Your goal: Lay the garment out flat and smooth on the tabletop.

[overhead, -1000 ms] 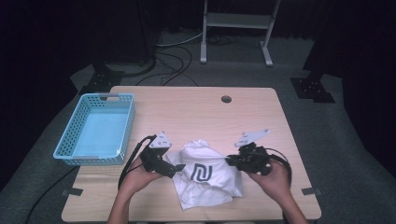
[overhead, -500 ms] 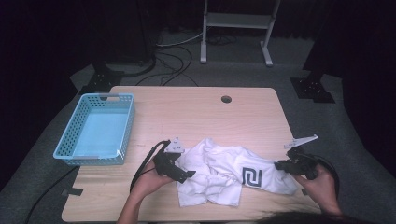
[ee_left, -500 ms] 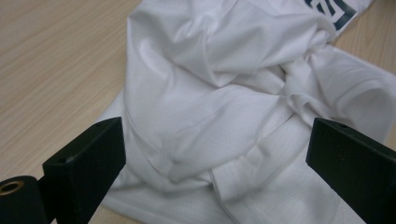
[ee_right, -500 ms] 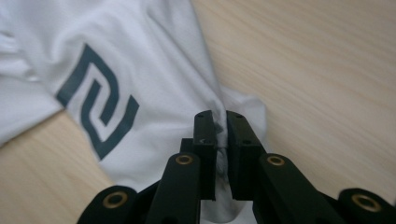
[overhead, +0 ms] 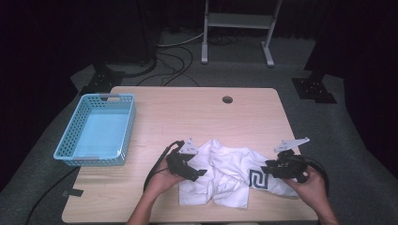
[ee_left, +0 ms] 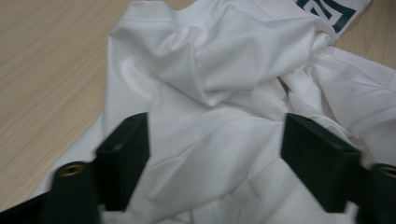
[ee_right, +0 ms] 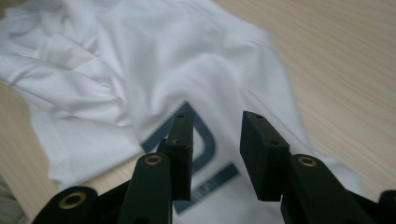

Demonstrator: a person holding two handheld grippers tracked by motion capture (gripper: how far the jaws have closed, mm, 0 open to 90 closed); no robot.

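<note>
A crumpled white shirt (overhead: 220,176) with a dark blue print (overhead: 256,178) lies on the near half of the wooden table (overhead: 197,112). My left gripper (overhead: 199,172) is at the shirt's left edge. Its jaws have just been closing, and in the left gripper view they (ee_left: 217,123) still stand wide apart over the folds (ee_left: 210,70), not pressing on them. My right gripper (overhead: 268,165) hovers at the shirt's right side over the print (ee_right: 205,149). Its jaws (ee_right: 218,119) have just been opening, and nothing is in the gap between them.
A light blue plastic basket (overhead: 126,126) stands on the table's left side. A round cable hole (overhead: 227,99) sits near the far edge. The table's front edge runs just below the shirt. Cables and stand legs lie on the dark floor beyond the table.
The shirt, bunched a second ago, now lies stretched out to the right. My right gripper swung right with it, then came back a little with its jaws parted. My left gripper shifted slightly right.
</note>
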